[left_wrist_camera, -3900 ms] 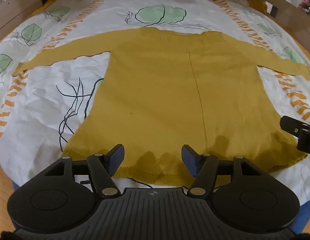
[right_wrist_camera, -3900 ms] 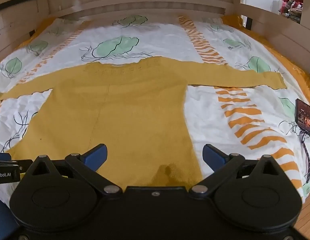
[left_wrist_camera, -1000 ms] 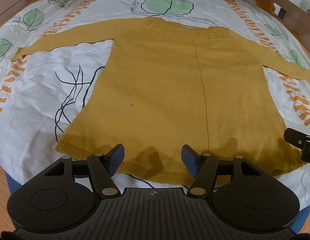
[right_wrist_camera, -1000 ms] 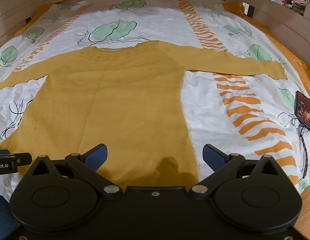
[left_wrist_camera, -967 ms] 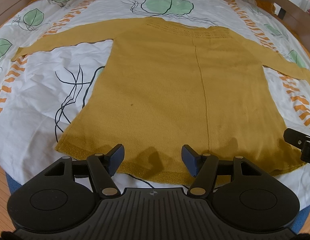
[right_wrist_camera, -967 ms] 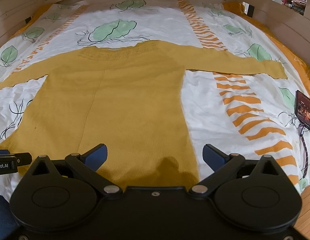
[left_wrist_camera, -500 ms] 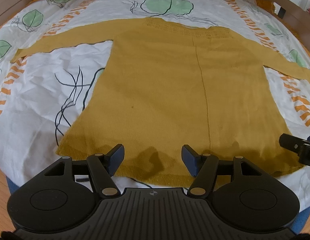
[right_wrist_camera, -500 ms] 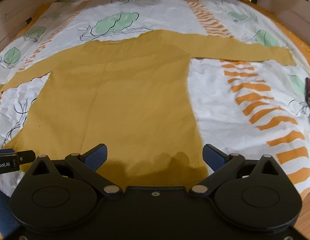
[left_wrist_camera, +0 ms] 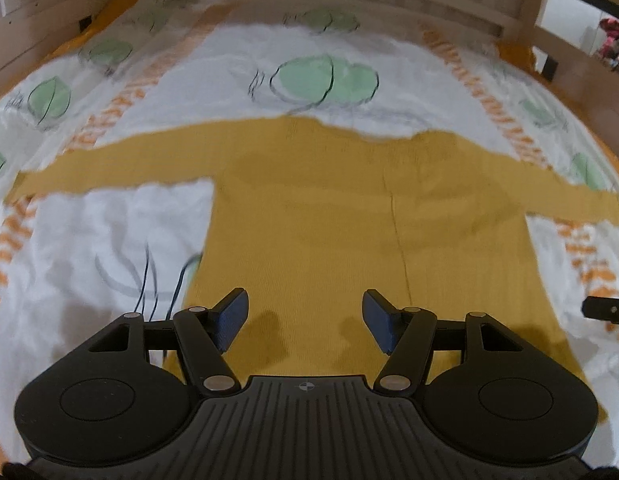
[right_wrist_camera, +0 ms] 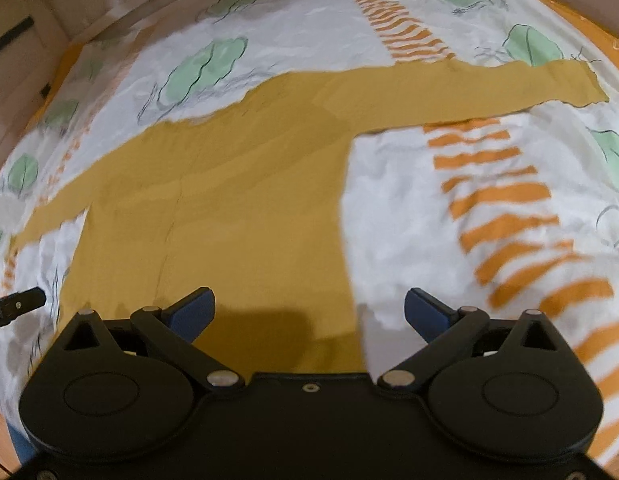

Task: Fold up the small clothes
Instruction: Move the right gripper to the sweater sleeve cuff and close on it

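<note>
Both tongs advanced over one sweater (left_wrist_camera: pixel 349 232), empty.

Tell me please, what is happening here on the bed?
A person holds a two-finger gripper in each hand above a mustard yellow sweater that lies flat on a printed bedsheet, both sleeves spread out to the sides. The left gripper and the right gripper are both open and hold nothing. The left one hangs over the body of the sweater, the right one over its right side edge. No fold has been made yet.
</note>
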`<act>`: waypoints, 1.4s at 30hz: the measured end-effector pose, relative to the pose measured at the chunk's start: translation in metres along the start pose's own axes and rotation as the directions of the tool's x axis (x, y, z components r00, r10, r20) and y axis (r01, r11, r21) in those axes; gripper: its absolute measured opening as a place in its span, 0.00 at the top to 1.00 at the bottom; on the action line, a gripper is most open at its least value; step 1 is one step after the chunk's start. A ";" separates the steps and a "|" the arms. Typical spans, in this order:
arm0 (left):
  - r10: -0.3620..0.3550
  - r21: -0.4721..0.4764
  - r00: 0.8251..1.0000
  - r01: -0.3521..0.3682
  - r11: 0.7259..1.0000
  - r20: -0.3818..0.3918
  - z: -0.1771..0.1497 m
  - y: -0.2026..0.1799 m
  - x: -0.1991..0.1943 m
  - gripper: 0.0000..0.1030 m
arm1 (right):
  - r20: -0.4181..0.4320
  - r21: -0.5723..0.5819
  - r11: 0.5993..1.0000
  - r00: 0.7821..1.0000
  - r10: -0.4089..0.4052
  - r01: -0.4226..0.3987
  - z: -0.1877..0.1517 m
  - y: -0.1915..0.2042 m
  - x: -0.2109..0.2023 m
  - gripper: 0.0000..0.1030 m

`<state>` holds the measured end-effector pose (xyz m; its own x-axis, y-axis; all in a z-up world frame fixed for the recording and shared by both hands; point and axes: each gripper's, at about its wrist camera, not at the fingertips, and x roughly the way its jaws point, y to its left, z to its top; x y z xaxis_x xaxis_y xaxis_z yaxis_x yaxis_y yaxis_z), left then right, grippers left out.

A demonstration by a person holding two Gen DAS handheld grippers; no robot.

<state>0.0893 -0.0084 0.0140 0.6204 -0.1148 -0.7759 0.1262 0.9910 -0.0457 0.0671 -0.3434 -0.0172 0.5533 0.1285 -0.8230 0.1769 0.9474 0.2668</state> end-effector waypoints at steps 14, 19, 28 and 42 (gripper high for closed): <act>0.059 0.031 0.993 -0.062 0.998 0.100 0.054 -0.009 0.083 0.40 | 0.110 0.162 0.983 0.989 -0.099 0.081 0.092 -0.105 0.050 0.10; 0.087 0.035 0.989 -0.092 0.995 0.121 0.066 -0.011 0.116 0.41 | 0.147 0.231 0.955 0.963 -0.225 0.188 0.126 -0.162 0.060 0.21; 0.082 0.035 0.985 -0.088 0.996 0.155 0.070 -0.022 0.165 0.41 | 0.253 0.244 0.881 0.851 -0.461 0.405 0.187 -0.249 0.065 0.24; 0.036 0.027 0.977 -0.042 0.999 0.208 0.042 -0.020 0.194 0.35 | 0.208 0.278 0.852 0.838 -0.504 0.443 0.211 -0.344 0.097 0.24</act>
<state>0.2396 -0.0533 -0.1089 0.7718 -0.0914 -0.6292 0.1206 0.9927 0.0037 0.2315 -0.7187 -0.0833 0.5437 -0.4305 -0.7204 0.6226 0.7825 0.0022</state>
